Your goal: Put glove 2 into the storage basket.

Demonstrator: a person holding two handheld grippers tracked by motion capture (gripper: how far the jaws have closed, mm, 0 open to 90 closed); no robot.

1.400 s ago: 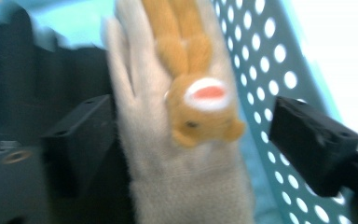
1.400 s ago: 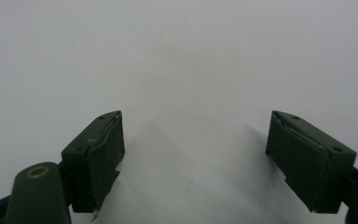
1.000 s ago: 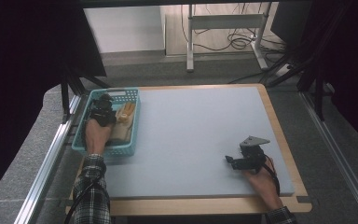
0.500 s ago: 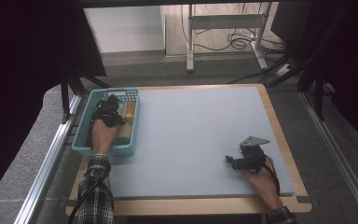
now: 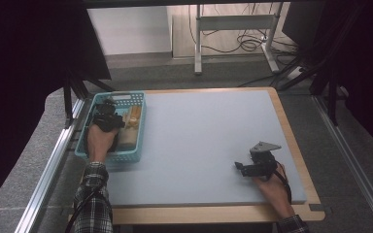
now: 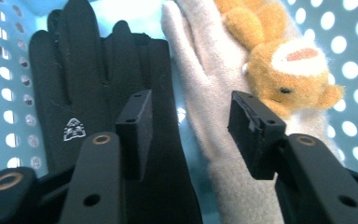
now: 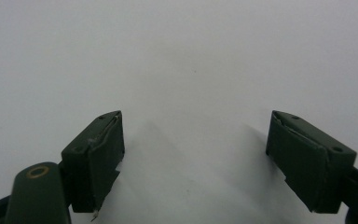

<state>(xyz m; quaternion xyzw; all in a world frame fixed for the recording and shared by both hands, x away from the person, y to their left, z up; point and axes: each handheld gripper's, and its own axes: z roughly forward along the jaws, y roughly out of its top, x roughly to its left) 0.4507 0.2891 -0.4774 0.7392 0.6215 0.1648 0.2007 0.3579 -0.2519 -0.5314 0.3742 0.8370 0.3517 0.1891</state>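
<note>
While our left gripper hangs over the turquoise basket, a black glove and a cream glove lie side by side on the basket floor, their finger ends pointing away from us. In the left gripper view the gap between the two black fingers sits over the strip where the two gloves meet: one finger stands in front of the black glove, the other in front of the cream one. These fingers have just been opening; they stand apart and press on nothing. An orange teddy bear lies on the cream glove, beyond the fingers, touching it.

From the high view we see the basket at the left edge of the bench, with our left hand over it. Our right gripper rests low on the bench near its right front corner, well apart from the basket, fingers spread wide with nothing between them.

We work on a pale grey-blue pad framed in light wood. Grey carpet surrounds the bench, and a metal stand with loose cables stands behind it.

On the black glove there is a small white emblem; we cannot read it.
</note>
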